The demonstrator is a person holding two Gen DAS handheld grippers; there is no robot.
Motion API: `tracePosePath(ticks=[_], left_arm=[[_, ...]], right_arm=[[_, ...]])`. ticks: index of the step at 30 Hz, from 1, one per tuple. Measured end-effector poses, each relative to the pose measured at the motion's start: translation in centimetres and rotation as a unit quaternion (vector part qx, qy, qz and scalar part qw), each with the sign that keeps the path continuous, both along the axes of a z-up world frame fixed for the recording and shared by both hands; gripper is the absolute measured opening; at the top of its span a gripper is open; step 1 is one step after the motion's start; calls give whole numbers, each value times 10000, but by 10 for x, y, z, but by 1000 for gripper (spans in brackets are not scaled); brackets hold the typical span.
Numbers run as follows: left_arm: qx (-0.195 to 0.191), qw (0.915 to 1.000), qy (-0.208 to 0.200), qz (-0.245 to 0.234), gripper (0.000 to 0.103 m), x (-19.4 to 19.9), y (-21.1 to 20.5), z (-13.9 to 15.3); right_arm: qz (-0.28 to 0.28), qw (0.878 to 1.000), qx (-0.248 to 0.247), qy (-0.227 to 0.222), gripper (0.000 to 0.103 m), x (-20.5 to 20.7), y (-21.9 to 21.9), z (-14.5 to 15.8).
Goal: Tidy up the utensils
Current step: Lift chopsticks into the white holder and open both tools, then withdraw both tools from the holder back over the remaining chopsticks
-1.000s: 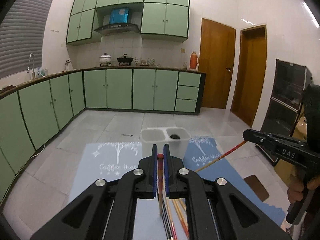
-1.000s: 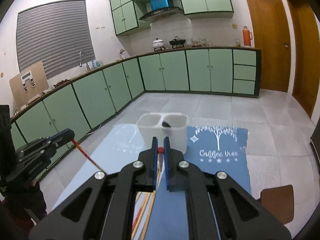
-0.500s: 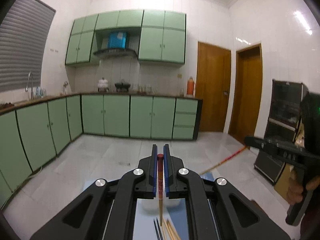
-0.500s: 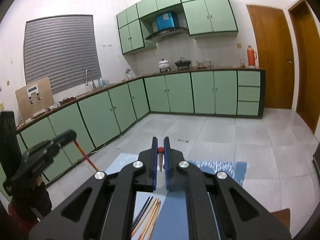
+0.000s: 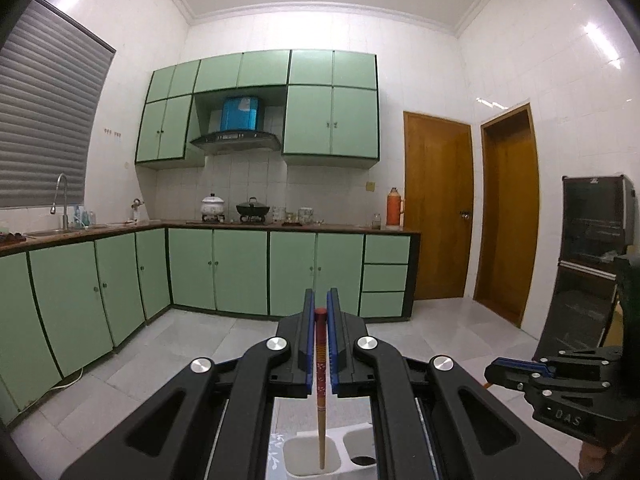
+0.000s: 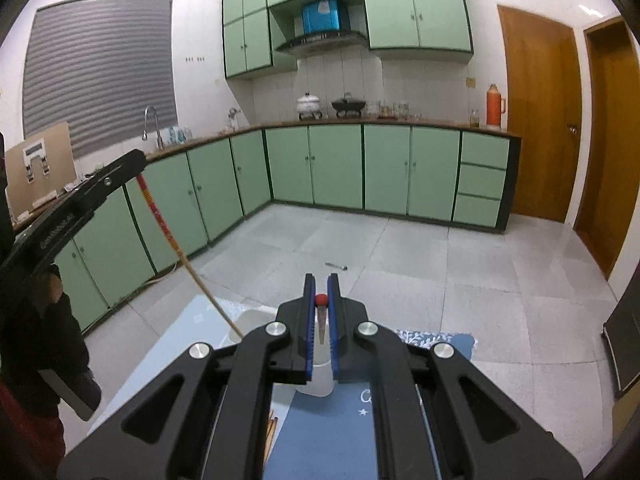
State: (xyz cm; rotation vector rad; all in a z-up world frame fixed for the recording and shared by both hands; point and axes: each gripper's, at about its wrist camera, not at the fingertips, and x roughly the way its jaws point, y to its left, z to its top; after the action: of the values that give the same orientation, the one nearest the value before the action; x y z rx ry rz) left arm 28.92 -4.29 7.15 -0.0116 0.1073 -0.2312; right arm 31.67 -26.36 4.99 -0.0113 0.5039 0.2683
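Note:
My left gripper [image 5: 320, 312] is shut on a red-topped wooden chopstick [image 5: 320, 392]. The chopstick hangs down with its tip inside the left compartment of a white two-part holder [image 5: 312, 454]. My right gripper [image 6: 320, 300] is shut on a second red-topped chopstick [image 6: 321, 322], held above the same holder [image 6: 320, 376]. The left gripper [image 6: 132, 166] and its chopstick [image 6: 188, 264] also show in the right wrist view. The right gripper [image 5: 490, 372] shows at the right of the left wrist view.
Blue placemats [image 6: 328, 436] cover the table. A few loose chopsticks [image 6: 271, 434] lie on them near the front. Green kitchen cabinets [image 5: 240, 272] and two wooden doors [image 5: 438, 212] stand behind. A small object [image 6: 336, 266] lies on the tiled floor.
Both grippers have lifted and tilted up with their chopsticks. The left chopstick now hangs upright with its tip in the holder's left compartment. The holder has dropped low in both views.

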Motion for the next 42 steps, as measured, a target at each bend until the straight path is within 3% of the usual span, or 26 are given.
tracePosePath(ticks=[8,12,15,25,31,42], left_arm=[[-7,9963,855,-83,7,36,1,-51],[23,9950,992,-81,29,27,8,-59],[63,9950,997,-46,34,16,13,-57],[43,9945,1045,88,54,-62,36,-57],[74,9890,1471,96,61,-104,42,-92],[336,9647,2610,42,63,-150,42,-191]], right_arm=[[81,9988,-182,439,7,30,19,-40],[60,9987,-118,487,19,28,21,-46],[-23,9994,26,353,32,15,16,-40],[-371,9985,386,-101,59,-56,-17,-35],[-581,9970,506,46,70,-108,-21,-72],[-636,9940,406,795,71,-169,4,-170]])
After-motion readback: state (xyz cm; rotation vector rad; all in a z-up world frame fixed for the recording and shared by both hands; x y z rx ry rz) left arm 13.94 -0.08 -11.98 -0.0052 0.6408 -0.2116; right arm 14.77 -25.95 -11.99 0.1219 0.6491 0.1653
